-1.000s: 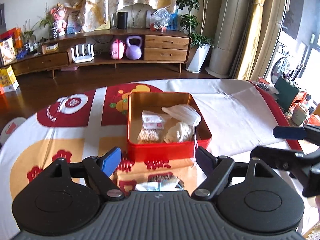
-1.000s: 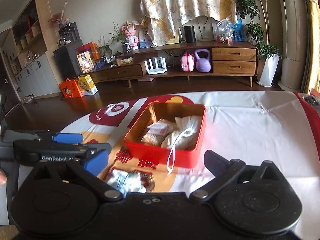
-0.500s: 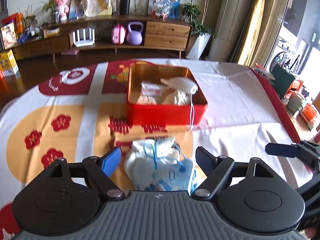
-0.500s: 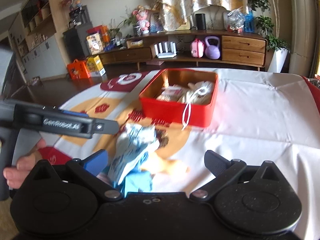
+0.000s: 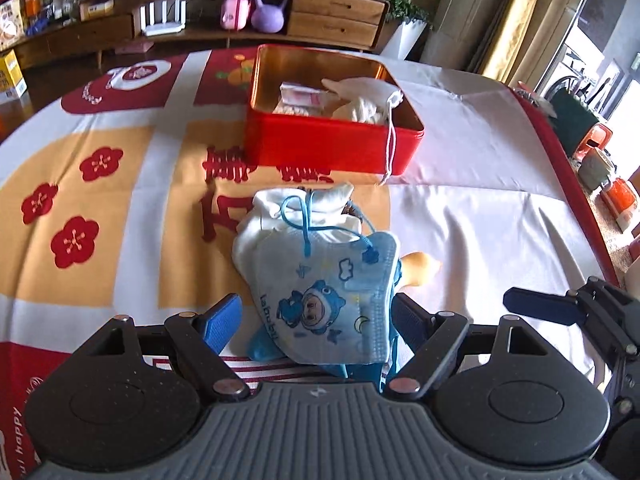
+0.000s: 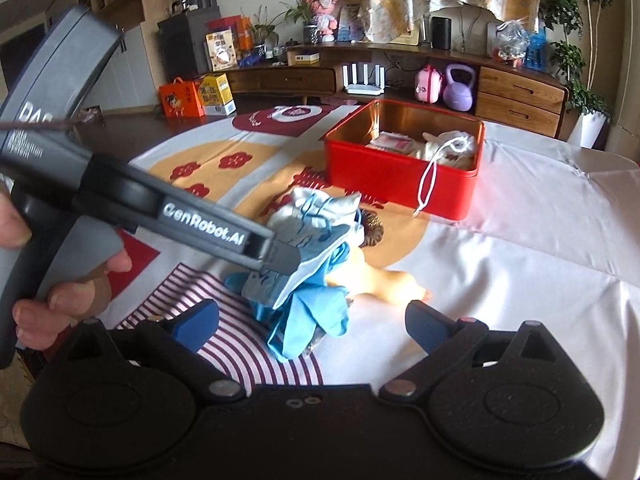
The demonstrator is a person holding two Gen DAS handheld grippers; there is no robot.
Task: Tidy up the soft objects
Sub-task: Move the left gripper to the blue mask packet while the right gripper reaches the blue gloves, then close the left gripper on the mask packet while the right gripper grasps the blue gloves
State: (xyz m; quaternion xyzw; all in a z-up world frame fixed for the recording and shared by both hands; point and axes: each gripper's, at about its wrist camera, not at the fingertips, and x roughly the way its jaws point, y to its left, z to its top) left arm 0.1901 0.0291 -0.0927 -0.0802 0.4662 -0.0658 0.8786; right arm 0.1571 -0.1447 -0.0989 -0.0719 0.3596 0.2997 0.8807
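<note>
On glossy cloth, crumpled fabric mask (image 5: 324,280) between wide left gripper (image 5: 316,320), right gripper (image 6: 312,324) wide.

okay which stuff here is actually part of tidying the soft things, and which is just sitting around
Part of the job:
- blue cartoon face mask on the pile
- white cloth under it
- red tin, already holding soft items
- left gripper, open around the pile

Just lying about:
- purple kettlebell
- pink case
- white router

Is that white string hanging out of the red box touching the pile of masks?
Apart. The right wrist view shows bare tablecloth between the string's end and the mask pile beside the red box.
</note>
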